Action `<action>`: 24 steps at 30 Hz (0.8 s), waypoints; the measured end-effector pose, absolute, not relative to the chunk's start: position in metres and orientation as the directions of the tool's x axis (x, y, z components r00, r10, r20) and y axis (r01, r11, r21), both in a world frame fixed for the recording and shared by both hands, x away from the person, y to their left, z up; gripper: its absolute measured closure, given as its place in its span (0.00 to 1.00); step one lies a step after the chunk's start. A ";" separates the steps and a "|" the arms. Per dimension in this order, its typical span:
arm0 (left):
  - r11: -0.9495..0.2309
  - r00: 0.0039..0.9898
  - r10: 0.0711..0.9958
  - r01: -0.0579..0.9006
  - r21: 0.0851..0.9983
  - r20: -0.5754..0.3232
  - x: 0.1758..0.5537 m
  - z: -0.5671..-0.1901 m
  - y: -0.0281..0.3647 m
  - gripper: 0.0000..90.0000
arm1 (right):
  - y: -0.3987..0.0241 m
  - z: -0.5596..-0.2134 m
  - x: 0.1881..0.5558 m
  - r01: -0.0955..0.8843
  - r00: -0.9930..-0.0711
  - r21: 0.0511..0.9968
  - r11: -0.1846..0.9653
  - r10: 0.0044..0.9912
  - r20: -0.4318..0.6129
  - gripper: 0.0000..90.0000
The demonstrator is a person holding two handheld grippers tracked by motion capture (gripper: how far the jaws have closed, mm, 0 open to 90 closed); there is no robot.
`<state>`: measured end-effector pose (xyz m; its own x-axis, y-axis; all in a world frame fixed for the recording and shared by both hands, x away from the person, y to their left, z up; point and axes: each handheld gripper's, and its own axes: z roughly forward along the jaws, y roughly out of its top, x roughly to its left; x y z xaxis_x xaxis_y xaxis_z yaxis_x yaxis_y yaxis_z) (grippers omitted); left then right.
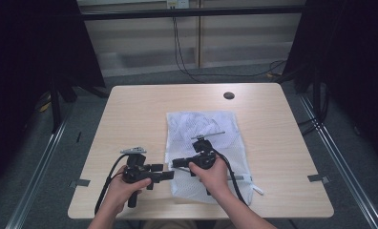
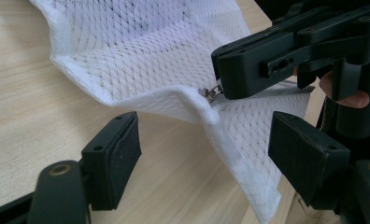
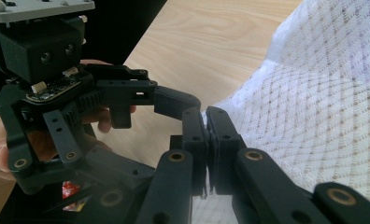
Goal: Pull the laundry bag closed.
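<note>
A white mesh laundry bag [image 1: 206, 136] lies flat in the middle of the table. My right gripper [image 1: 176, 163] reaches in over the bag's left edge and is shut on the metal zipper pull [image 2: 213, 91], lifting that edge a little. In the right gripper view its jaws [image 3: 205, 122] are pressed together at the bag's [image 3: 323, 107] corner. My left gripper [image 1: 170, 172] sits just left of the bag, pointing right. Its jaws [image 2: 210, 158] stand apart on either side of the raised bag hem [image 2: 230, 140], and the pads do not touch it.
The pale wooden table [image 1: 130, 114] has a round black cable hole [image 1: 229, 95] near its far edge. A white tab [image 1: 257, 191] sticks out at the bag's near right corner. Cables run across the floor beyond the table.
</note>
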<state>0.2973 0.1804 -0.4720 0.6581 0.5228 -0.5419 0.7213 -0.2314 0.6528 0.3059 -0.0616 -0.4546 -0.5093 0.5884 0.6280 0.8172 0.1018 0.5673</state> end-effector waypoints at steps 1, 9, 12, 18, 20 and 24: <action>-0.232 0.658 0.523 0.722 0.652 -0.542 0.297 -0.472 0.180 0.29 | -0.062 -0.455 0.306 0.817 -0.509 0.567 0.102 0.588 0.628 0.97; -0.252 0.646 0.526 0.739 0.625 -0.553 0.298 -0.476 0.176 0.32 | -0.061 -0.454 0.306 0.816 -0.512 0.569 0.101 0.585 0.630 0.97; -0.246 0.634 0.524 0.752 0.612 -0.568 0.299 -0.477 0.174 0.33 | -0.060 -0.454 0.306 0.816 -0.511 0.569 0.100 0.584 0.630 0.97; -0.248 0.629 0.517 0.759 0.602 -0.580 0.299 -0.478 0.170 0.41 | -0.058 -0.454 0.305 0.818 -0.508 0.566 0.100 0.585 0.632 0.97; -0.255 0.631 0.511 0.760 0.597 -0.584 0.299 -0.479 0.168 0.43 | -0.058 -0.454 0.305 0.820 -0.506 0.564 0.098 0.583 0.635 0.97; -0.257 0.624 0.508 0.768 0.587 -0.593 0.299 -0.480 0.165 0.45 | -0.058 -0.454 0.305 0.818 -0.510 0.566 0.099 0.580 0.635 0.97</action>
